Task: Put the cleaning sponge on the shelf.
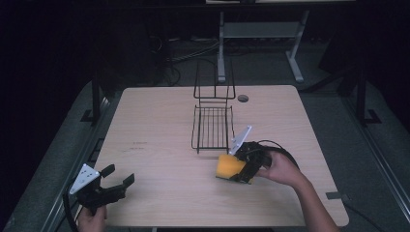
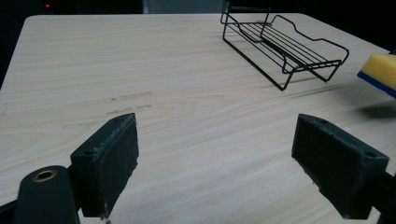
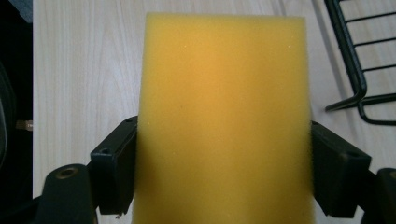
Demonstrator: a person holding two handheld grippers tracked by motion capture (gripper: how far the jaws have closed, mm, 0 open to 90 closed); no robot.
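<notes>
A yellow sponge (image 1: 229, 166) with a blue underside sits between the jaws of my right gripper (image 1: 241, 166), just in front of the black wire rack (image 1: 212, 126) at the table's middle. In the right gripper view the sponge (image 3: 224, 116) stands between both pads (image 3: 114, 168), which press its sides. The sponge's (image 2: 380, 70) corner with its blue layer is at the right edge of the left gripper view, lifted above its shadow. My left gripper (image 1: 118, 178) hovers at the table's front left corner, jaws wide apart with nothing between them (image 2: 215, 163).
The wire rack (image 2: 285, 44) has an upright back frame and a flat slatted tray. A round cable hole (image 1: 242, 98) lies behind it on the light wood table (image 1: 159, 116). Dark floor and a desk frame are beyond the far edge.
</notes>
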